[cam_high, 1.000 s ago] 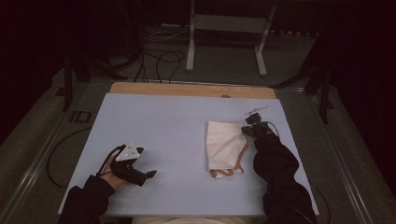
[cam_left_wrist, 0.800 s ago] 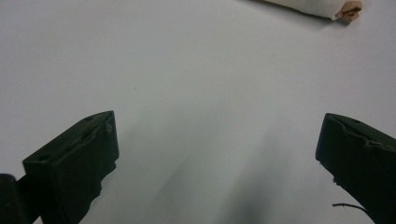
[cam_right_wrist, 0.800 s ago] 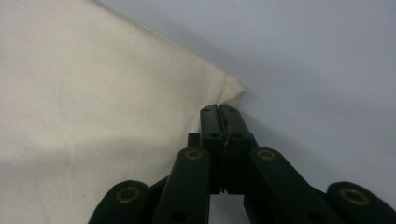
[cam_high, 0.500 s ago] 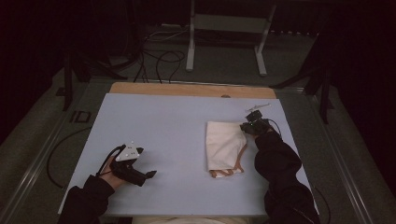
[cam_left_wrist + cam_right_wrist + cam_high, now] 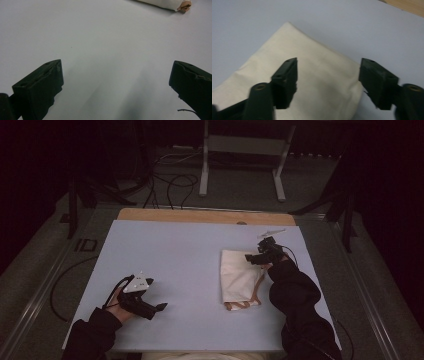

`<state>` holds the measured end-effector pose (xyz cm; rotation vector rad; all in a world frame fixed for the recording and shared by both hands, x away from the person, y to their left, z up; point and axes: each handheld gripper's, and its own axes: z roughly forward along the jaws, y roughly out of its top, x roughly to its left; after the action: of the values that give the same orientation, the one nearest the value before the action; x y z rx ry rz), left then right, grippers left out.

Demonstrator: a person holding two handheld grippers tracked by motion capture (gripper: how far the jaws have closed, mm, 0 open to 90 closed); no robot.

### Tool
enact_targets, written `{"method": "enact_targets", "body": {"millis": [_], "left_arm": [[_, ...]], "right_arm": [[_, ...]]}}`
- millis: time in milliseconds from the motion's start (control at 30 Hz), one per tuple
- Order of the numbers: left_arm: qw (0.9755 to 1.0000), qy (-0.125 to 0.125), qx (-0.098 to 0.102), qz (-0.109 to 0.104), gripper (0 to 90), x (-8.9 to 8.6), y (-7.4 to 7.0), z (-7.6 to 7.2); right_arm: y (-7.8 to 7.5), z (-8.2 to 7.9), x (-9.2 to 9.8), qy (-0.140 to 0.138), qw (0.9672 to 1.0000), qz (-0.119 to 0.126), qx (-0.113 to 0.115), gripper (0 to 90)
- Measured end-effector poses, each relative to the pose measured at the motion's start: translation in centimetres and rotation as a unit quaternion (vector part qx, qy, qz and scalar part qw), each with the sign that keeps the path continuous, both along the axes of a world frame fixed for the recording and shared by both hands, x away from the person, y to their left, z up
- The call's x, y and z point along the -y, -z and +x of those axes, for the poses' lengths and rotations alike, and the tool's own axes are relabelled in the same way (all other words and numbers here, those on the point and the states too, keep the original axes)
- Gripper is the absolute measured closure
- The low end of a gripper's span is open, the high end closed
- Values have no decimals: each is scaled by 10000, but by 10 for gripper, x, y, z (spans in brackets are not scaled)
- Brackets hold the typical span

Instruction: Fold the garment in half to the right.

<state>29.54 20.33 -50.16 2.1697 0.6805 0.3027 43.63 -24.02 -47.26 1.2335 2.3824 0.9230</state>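
Cream cloth bag [image 5: 240, 277] lying flat on the pale blue table [image 5: 175, 255] at four o'clock from centre, tan handles toward six, right gripper [image 5: 328, 76] over its two o'clock corner, jaws just opening, nothing pinched, left gripper [image 5: 159, 307] at eight o'clock, jaws spread wide, empty.

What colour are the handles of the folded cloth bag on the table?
The handles are light brown, on a cream cloth bag; the high view shows them best.
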Motion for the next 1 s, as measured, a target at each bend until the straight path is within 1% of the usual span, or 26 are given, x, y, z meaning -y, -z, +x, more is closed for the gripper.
{"method": "enact_targets", "body": {"millis": [33, 100, 167, 200, 233, 267, 333, 400, 467, 500, 667, 833, 1000], "left_arm": [[10000, 6, -4, 4, 2, 0, 0, 0], [10000, 8, -7, 11, 2, 0, 0, 0], [10000, 12, -6, 23, 2, -1, 0, 0], [10000, 12, -6, 23, 2, -1, 0, 0], [10000, 17, -12, 18, 2, 0, 0, 0], [10000, 17, -12, 18, 2, 0, 0, 0], [10000, 14, -12, 13, 2, 0, 0, 0], [10000, 14, -16, 11, 2, 0, 0, 0], [10000, 19, -22, 14, 2, 0, 1, 0], [10000, 25, -33, 17, 2, -1, 1, 0], [10000, 37, -30, 41, 2, -1, 1, 0], [10000, 39, -38, 56, 2, -1, 1, 0], [10000, 54, -28, 44, 2, -1, 0, -1]], "right_arm": [[-1, -1, -3, -50, 10000, 22, 4, 267], [-1, -1, -5, -89, 9999, 112, -57, 211], [0, 0, -7, -131, 9997, 182, -98, 181], [0, 0, -7, -131, 9997, 182, -98, 181], [-1, 0, -9, -252, 9993, 249, -132, 138], [-1, 0, -9, -252, 9993, 249, -132, 138], [-2, 0, -13, -360, 9988, 272, -191, 136], [-3, 0, -17, -446, 9984, 233, -243, 133], [-3, 1, -19, -470, 9982, 222, -286, 133], [-4, 2, -22, -500, 9982, 181, -262, 121], [-9, 3, -25, -532, 9982, 210, -197, 119], [-15, 2, -27, -619, 9979, 177, -111, 121], [-18, -1, -27, -709, 9973, 190, -101, 112]]}}
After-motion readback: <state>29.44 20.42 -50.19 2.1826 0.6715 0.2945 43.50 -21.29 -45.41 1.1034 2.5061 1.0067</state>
